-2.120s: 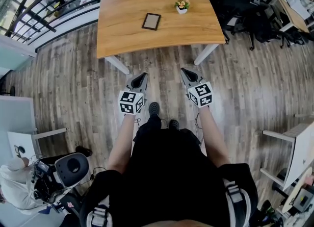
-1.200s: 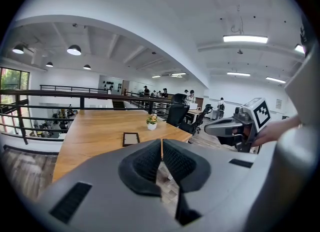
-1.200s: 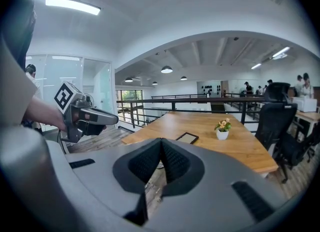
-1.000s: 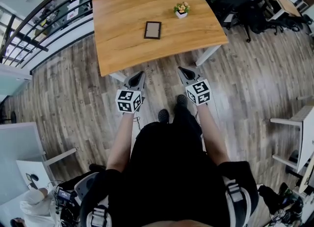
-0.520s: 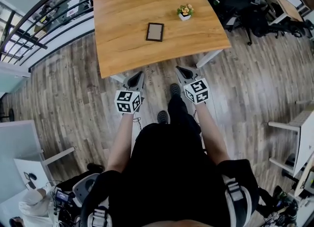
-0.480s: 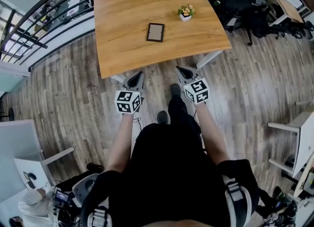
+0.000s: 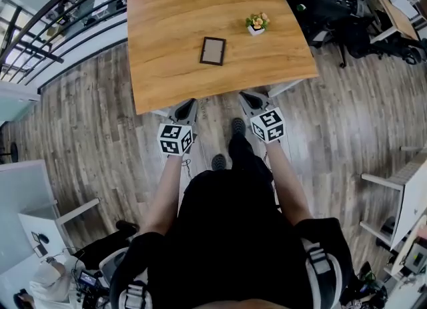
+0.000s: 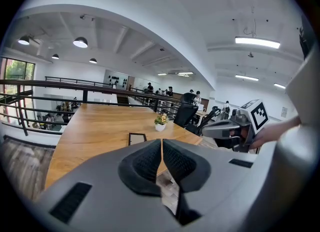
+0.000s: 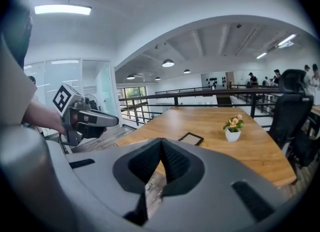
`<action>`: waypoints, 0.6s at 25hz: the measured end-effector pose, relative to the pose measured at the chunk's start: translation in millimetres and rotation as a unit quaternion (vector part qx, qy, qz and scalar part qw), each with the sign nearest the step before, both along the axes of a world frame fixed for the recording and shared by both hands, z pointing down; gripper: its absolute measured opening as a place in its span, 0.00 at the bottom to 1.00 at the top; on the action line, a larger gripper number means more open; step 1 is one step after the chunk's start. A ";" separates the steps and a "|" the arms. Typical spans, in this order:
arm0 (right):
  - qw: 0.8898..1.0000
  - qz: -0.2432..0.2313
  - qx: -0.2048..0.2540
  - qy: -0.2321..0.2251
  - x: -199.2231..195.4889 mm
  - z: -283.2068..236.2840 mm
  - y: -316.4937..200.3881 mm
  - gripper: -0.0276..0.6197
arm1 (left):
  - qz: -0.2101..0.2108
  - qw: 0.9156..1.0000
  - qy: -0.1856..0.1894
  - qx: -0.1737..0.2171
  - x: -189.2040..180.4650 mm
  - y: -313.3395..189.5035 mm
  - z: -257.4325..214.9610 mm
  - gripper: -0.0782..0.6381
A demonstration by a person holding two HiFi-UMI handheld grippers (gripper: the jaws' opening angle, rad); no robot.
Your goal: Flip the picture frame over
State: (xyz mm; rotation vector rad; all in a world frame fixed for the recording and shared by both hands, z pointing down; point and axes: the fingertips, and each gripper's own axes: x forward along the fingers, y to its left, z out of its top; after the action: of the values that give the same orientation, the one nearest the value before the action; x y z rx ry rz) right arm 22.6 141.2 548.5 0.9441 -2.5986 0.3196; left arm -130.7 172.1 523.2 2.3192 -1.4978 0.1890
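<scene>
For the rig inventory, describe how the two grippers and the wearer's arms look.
The left gripper and right gripper are matching light grey shells that taper to a point, lined with black ribbed pads. Each carries a white cube printed with black square markers. The person wears a black top; the forearms are uncovered.

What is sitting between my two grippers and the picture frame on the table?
Nothing visible. Only bare table lies between the left gripper, the right gripper and the picture frame; the potted plant stands off to the frame's right.
</scene>
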 end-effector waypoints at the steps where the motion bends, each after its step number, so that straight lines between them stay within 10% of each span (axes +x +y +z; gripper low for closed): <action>1: 1.000 -0.004 -0.002 0.000 -1.5 0.9 -6.1 0.05 | -0.004 1.000 0.000 -0.001 -1.7 -5.4 0.0 0.15; 15: 0.997 -0.077 -0.025 0.003 -29.4 14.1 -85.4 0.05 | -0.060 0.998 -0.001 -0.020 -10.4 -69.9 4.4 0.15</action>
State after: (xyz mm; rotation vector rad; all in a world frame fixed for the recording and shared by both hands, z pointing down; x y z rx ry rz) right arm -6.8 55.8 562.6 0.7220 -2.6250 0.3396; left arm -141.1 102.2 527.7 2.1909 -1.6135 0.1889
